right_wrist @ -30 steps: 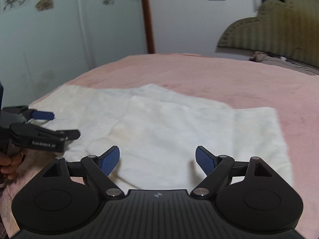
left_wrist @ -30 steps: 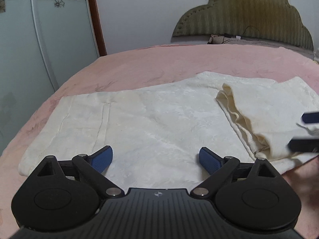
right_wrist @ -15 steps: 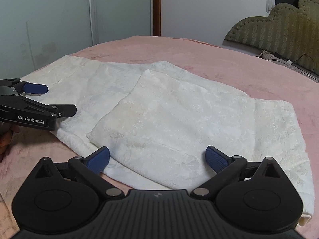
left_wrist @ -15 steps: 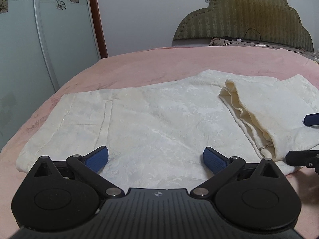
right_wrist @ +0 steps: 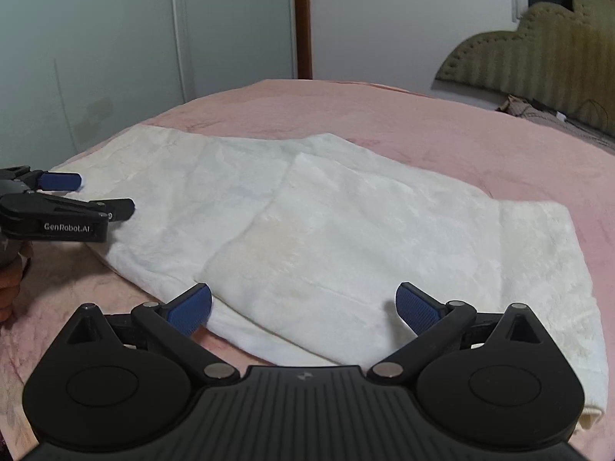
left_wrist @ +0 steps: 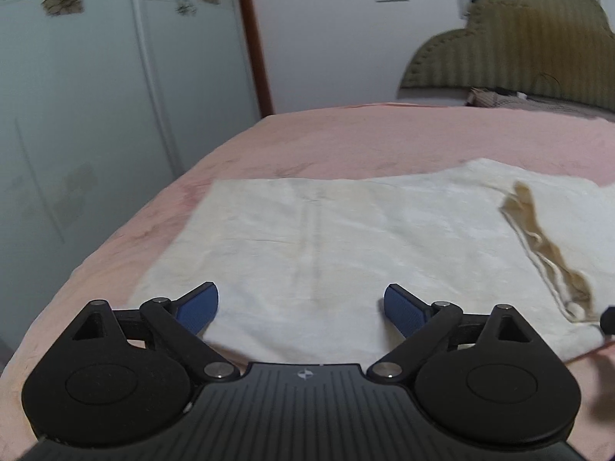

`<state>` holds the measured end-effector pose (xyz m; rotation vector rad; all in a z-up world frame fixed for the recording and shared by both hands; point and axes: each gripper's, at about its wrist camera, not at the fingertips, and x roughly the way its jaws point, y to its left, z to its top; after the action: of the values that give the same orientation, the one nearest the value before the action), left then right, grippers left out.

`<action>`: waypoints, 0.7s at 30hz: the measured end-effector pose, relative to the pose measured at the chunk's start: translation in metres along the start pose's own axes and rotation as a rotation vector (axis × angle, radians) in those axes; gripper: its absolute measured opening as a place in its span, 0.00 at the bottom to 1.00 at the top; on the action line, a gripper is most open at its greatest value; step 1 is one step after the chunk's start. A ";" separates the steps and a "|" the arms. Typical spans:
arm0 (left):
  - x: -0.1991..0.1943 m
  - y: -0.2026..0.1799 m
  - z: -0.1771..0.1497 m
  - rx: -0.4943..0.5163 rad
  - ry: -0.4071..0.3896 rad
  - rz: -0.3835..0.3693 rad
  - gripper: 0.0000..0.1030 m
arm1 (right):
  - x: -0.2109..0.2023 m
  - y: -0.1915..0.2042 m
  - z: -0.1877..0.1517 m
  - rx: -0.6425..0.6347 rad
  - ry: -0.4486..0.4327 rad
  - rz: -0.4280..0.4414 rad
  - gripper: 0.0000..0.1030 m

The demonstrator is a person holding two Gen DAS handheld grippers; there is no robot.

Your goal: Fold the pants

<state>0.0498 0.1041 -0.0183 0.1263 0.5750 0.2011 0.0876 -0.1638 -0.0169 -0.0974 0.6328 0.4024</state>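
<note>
Cream-white pants (left_wrist: pixel 346 238) lie flat on a pink bed, with one end folded back over the rest; the folded layer (right_wrist: pixel 365 238) shows in the right wrist view, and its doubled edge (left_wrist: pixel 546 246) in the left wrist view. My left gripper (left_wrist: pixel 301 305) is open and empty, just above the near edge of the pants at their left part. It also shows in the right wrist view (right_wrist: pixel 77 196), at the far left. My right gripper (right_wrist: pixel 303 307) is open and empty over the near edge of the folded layer.
The pink bedspread (right_wrist: pixel 442 134) runs around the pants on all sides. A green padded headboard (left_wrist: pixel 530 46) stands at the back right. Glass wardrobe doors (left_wrist: pixel 96 96) with flower decals are to the left of the bed.
Both grippers stayed open. The left gripper shifted left along the pants' near edge. The right gripper drew in closer over the folded layer.
</note>
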 end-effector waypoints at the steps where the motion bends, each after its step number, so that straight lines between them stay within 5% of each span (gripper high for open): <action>1: 0.004 0.004 -0.001 0.003 0.015 0.008 0.96 | 0.004 0.002 0.000 -0.001 0.008 0.000 1.00; 3: 0.005 0.008 -0.004 0.021 0.019 0.006 0.96 | 0.014 0.004 -0.002 -0.007 0.063 -0.004 1.00; 7: 0.001 0.008 -0.004 0.033 0.000 0.014 0.96 | -0.004 0.015 0.006 -0.024 -0.052 -0.005 1.00; 14: 0.001 0.007 -0.004 0.023 0.004 0.009 0.96 | 0.001 0.077 0.014 -0.284 -0.085 -0.004 1.00; 21: 0.000 0.011 -0.003 0.020 0.003 -0.001 0.96 | 0.012 0.108 0.014 -0.377 -0.060 0.034 1.00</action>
<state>0.0465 0.1154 -0.0194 0.1452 0.5802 0.1948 0.0615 -0.0578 -0.0092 -0.4330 0.4945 0.5529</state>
